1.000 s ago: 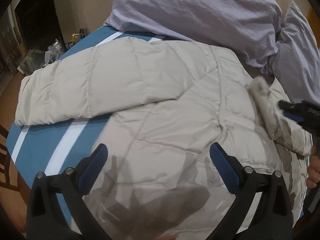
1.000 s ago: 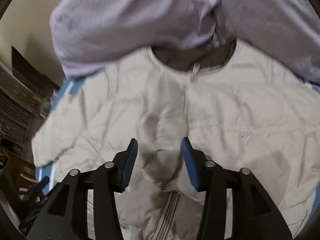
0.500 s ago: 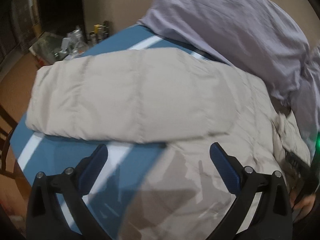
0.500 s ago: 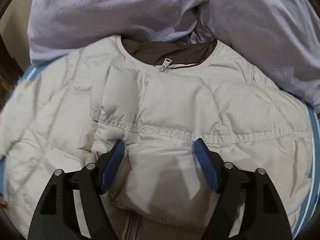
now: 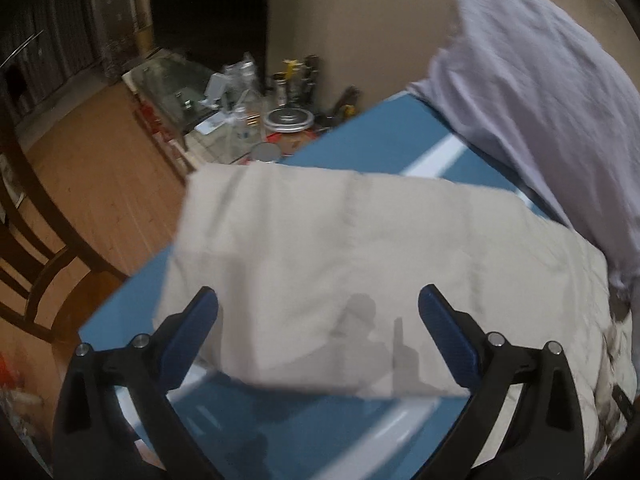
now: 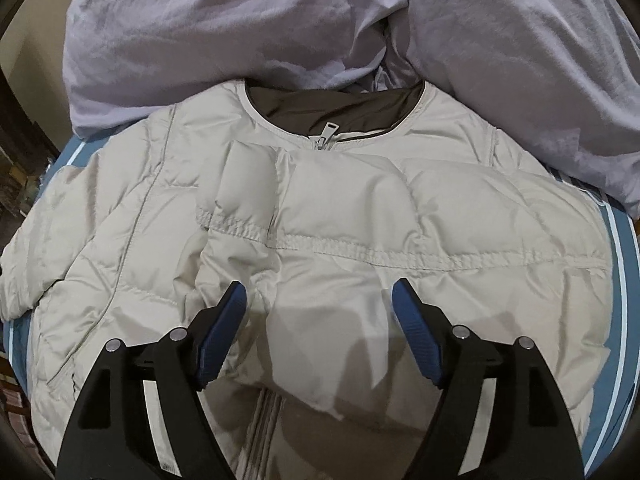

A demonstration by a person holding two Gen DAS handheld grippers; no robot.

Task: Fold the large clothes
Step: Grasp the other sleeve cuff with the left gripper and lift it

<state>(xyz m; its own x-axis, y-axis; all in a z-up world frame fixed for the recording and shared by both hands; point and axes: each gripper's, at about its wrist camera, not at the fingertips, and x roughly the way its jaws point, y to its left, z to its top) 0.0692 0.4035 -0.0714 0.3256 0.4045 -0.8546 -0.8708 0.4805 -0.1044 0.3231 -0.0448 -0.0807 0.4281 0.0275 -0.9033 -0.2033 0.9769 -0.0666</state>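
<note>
Two views are given, one from each wrist. In the left wrist view, a dark wooden chair (image 5: 36, 240) is seen at the far left on a wooden floor, and a glass-topped side table (image 5: 180, 80) crowded with bottles and tins is set further back against a beige wall. The left hand-held gripper (image 5: 318, 324) is held with its blue-padded fingers (image 5: 192, 340) wide apart and nothing between them, above the blurred left sleeve (image 5: 320, 248) of a cream quilted jacket. That sleeve is laid outstretched across the blue table (image 5: 380, 132), which is marked with white stripes, and its cuff end reaches the table's left edge. A pile of lilac cloth (image 5: 540, 80) is heaped at the upper right, touching the jacket's far side.

In the right wrist view, the jacket (image 6: 132, 240) is spread face up over most of the table (image 6: 622, 280), with its dark-lined collar and zip pull (image 6: 326, 136) at the far side, just beside the lilac cloth (image 6: 240, 32). The right sleeve (image 6: 400, 232) is folded inward across the chest, its stitched seam running crosswise and its cuff end lying left of the zip. The right hand-held gripper (image 6: 318, 312) is poised over this folded sleeve with its fingers parted and gripping nothing.
</note>
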